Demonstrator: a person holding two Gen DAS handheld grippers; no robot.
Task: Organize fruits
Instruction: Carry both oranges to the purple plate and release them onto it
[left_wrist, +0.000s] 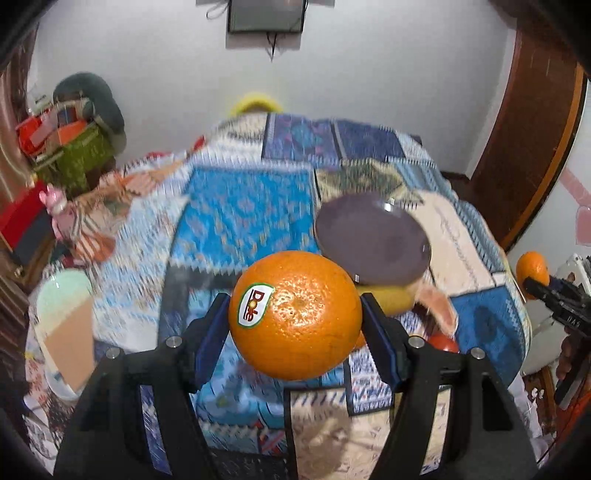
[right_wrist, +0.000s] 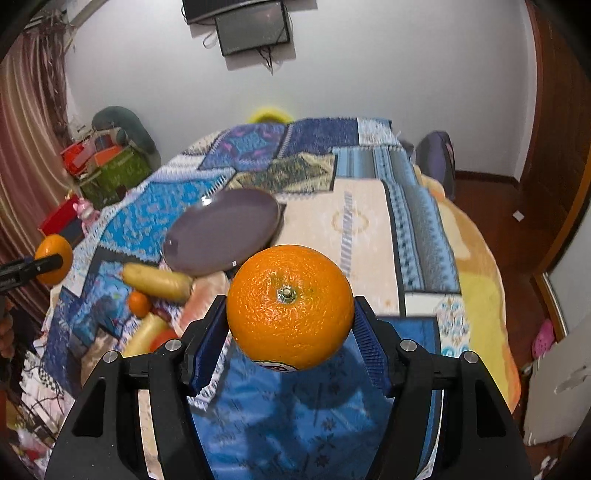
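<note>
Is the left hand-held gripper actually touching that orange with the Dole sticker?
Touching. The left wrist view shows the left hand-held gripper with both blue finger pads pressed against the sides of the orange, which is held above the quilt.

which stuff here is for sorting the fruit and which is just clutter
Job: left gripper with stickered orange; right gripper with second orange; grey plate; bananas; small orange.
Clutter: wall screen; green box.
</note>
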